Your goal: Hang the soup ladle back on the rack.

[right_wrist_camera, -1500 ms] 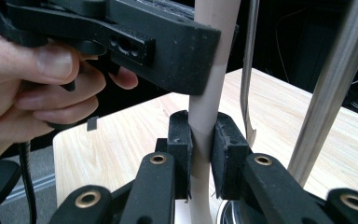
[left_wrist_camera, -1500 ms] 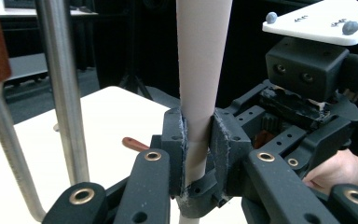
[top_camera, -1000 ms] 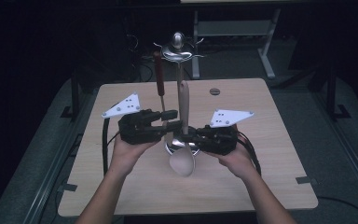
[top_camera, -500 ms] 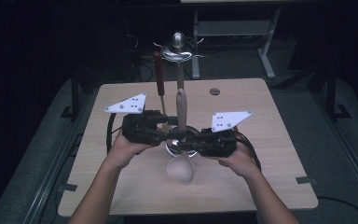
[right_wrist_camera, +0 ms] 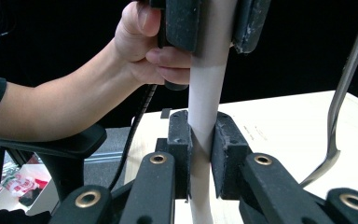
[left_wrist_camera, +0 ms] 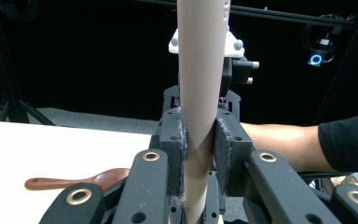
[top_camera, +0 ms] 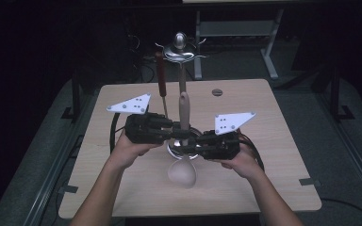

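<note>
A beige spoon stands upright above the table, handle [top_camera: 184, 106] up and bowl [top_camera: 183, 173] low at the front. My left gripper [top_camera: 178, 133] comes in from the left, and its jaws have just been closing on the handle. In the left gripper view the left gripper [left_wrist_camera: 199, 140] has both pads pressed on the beige handle [left_wrist_camera: 200, 84]. My right gripper [top_camera: 185, 149] holds the same handle lower down, from the right. In the right gripper view the right gripper [right_wrist_camera: 200, 140] is shut on the handle [right_wrist_camera: 206, 107], with the left gripper [right_wrist_camera: 205, 23] clamped above it.
A metal utensil stand [top_camera: 181, 47] rises behind the grippers at mid-table, and a brown-handled utensil [top_camera: 160, 77] hangs from it. A curved metal shaft [right_wrist_camera: 349, 70] hangs to the right. A brown spoon [left_wrist_camera: 74, 179] seems to lie on the table. A small dark disc [top_camera: 217, 92] sits far back.
The left gripper has shifted right, up to the beige handle, and closed on it. The spoon's bowl sits slightly nearer the front edge. The right gripper has kept still.
</note>
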`<act>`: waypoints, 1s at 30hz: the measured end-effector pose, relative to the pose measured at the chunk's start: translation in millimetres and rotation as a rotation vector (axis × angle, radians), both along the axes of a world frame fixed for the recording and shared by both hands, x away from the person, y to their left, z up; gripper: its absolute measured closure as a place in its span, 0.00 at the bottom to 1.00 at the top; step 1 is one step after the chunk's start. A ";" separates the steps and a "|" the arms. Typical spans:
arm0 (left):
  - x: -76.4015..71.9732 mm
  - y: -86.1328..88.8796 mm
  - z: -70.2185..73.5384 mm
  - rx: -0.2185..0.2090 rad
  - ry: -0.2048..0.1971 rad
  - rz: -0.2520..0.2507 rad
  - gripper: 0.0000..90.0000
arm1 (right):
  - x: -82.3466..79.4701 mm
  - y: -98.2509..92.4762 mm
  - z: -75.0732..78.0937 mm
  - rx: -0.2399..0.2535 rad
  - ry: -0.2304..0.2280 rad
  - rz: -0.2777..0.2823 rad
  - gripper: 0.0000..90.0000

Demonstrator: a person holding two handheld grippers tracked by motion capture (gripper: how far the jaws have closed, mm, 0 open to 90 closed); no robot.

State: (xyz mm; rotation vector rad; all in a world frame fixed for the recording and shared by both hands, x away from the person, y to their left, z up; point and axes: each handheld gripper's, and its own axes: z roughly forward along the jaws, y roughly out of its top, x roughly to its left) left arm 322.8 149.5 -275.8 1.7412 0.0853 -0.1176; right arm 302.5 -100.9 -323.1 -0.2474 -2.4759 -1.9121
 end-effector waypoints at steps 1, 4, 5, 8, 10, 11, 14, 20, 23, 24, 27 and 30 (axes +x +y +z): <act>-0.1 0.2 0.2 0.001 0.000 0.001 0.84 | 0.0 0.1 0.0 0.002 0.001 0.000 0.88; -1.0 0.6 0.9 0.009 -0.004 0.014 0.84 | -0.2 0.3 0.0 0.000 -0.003 -0.004 0.88; -1.4 0.8 1.1 0.010 -0.003 0.029 0.84 | -0.3 0.3 -0.1 0.000 -0.004 -0.009 0.88; -2.8 0.2 1.5 0.018 -0.009 0.065 0.85 | -0.4 0.0 -0.1 -0.001 -0.010 -0.036 0.86; -4.0 -0.4 2.0 0.036 -0.024 0.086 0.85 | -0.1 0.0 -0.3 -0.002 -0.009 -0.045 0.82; -4.7 -0.5 2.2 0.043 -0.026 0.105 0.85 | -0.3 0.2 -0.4 -0.005 -0.012 -0.049 0.78; -4.2 0.0 2.8 0.047 -0.022 0.126 0.85 | -0.2 0.7 -1.3 -0.013 -0.015 -0.068 0.66; -0.1 4.0 3.9 0.045 0.000 0.168 0.85 | 0.6 -3.7 -2.1 -0.026 -0.016 -0.138 0.42; 1.9 5.4 7.6 0.051 0.004 0.194 0.85 | 1.3 -9.6 -2.7 -0.045 -0.017 -0.197 0.34; 2.2 5.3 8.9 0.049 0.004 0.199 0.85 | 1.6 -11.9 -2.9 -0.052 -0.021 -0.214 0.32; 3.2 6.8 15.3 0.054 -0.003 0.211 0.85 | 1.4 -19.4 -4.3 -0.057 -0.016 -0.250 0.29; 4.6 6.2 22.1 0.061 -0.018 0.214 0.85 | 3.1 -28.5 -7.3 -0.068 -0.013 -0.288 0.28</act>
